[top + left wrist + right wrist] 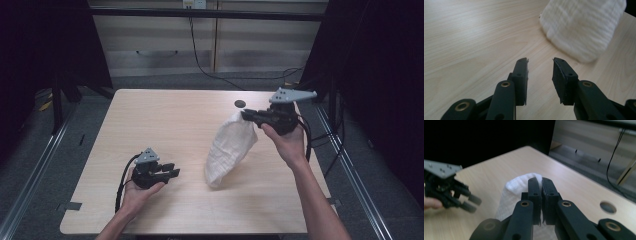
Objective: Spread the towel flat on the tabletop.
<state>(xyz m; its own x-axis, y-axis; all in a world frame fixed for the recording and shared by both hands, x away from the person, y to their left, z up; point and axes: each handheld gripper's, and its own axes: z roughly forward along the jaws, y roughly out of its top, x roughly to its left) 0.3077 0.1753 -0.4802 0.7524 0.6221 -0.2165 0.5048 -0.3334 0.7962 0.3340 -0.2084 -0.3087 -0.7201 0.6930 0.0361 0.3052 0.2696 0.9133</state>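
A white cloth (229, 148) hangs from my right gripper (246, 115), lifted at its top corner while its lower end still rests on the wooden table (165, 120). In the right gripper view the jaws are shut on the cloth (517, 188), pinched at my right gripper (541, 180). My left gripper (172, 170) sits low over the table at the front left, apart from the cloth. In the left gripper view my left gripper (540, 62) stands open with nothing between the pads, and the cloth (581, 27) lies ahead to the right.
A round hole (240, 104) is cut in the table near its far edge. Beyond the table stand pale cabinets (210, 40) with a black cable hanging down. Metal rails run along both sides of the table.
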